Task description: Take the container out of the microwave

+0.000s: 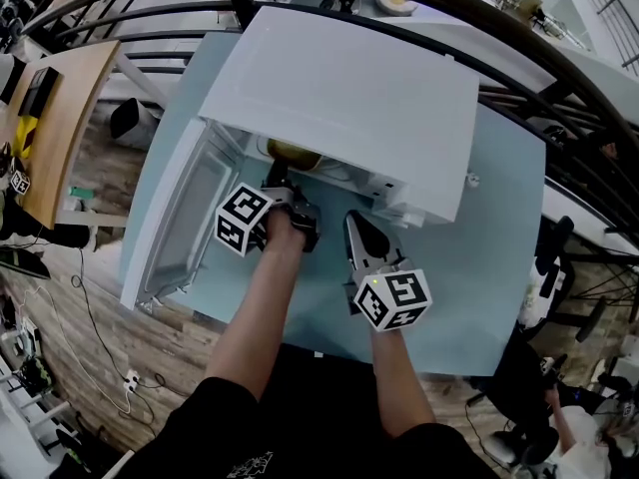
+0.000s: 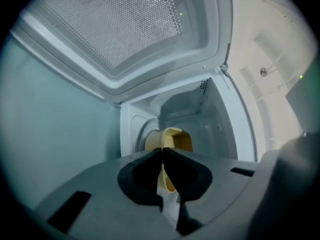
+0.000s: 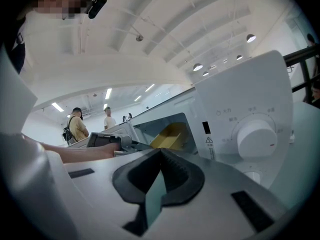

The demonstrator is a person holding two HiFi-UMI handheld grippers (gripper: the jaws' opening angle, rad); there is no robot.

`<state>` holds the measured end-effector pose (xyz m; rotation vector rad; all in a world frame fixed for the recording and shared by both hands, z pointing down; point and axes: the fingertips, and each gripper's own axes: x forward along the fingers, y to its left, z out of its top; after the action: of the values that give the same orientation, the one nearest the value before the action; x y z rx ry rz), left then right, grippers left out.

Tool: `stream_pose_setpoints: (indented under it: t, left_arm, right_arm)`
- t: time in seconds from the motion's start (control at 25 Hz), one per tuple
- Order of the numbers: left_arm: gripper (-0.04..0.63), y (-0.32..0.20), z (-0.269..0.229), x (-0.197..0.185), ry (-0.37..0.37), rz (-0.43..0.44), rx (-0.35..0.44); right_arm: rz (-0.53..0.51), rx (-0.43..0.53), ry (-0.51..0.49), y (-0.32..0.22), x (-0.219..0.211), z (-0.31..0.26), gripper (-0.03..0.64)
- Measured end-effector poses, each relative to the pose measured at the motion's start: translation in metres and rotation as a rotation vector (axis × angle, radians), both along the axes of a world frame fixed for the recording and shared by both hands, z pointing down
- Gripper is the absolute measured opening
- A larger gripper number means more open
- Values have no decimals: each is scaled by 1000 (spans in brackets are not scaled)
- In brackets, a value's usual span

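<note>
While the right tool (image 3: 161,151) idles clenched outside the microwave (image 1: 339,98), the nearer left tool (image 2: 162,150) seemingly pinches the yellow container (image 2: 178,139) inside.

place: lab-like hall | cues: floor cables (image 1: 100,337), strip ceiling lights (image 3: 107,93), bystanders (image 3: 77,126), wooden desk (image 1: 62,118)

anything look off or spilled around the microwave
Nothing looks spilled or damaged. The microwave door stands open, and the left gripper is shut on the rim of the yellow container inside. The right gripper is shut on nothing, outside.
</note>
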<state>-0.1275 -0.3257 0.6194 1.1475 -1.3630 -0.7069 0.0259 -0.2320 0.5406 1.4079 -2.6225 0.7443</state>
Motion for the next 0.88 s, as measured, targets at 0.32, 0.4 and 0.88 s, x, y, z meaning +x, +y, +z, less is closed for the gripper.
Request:
stream_pose_setpoints:
  t: [0.32, 0.4, 0.88]
  left_arm:
    - [26, 23, -4, -8, -8, -17, 0]
    - [26, 29, -4, -11, -10, -23, -2]
    - [26, 75, -1, -26, -21, -70, -19]
  right_arm:
    - [-36, 11, 5, 10, -7, -7, 6]
    - [-46, 10, 5, 14, -7, -7, 6]
    - [-109, 15, 6, 36, -15, -9, 6]
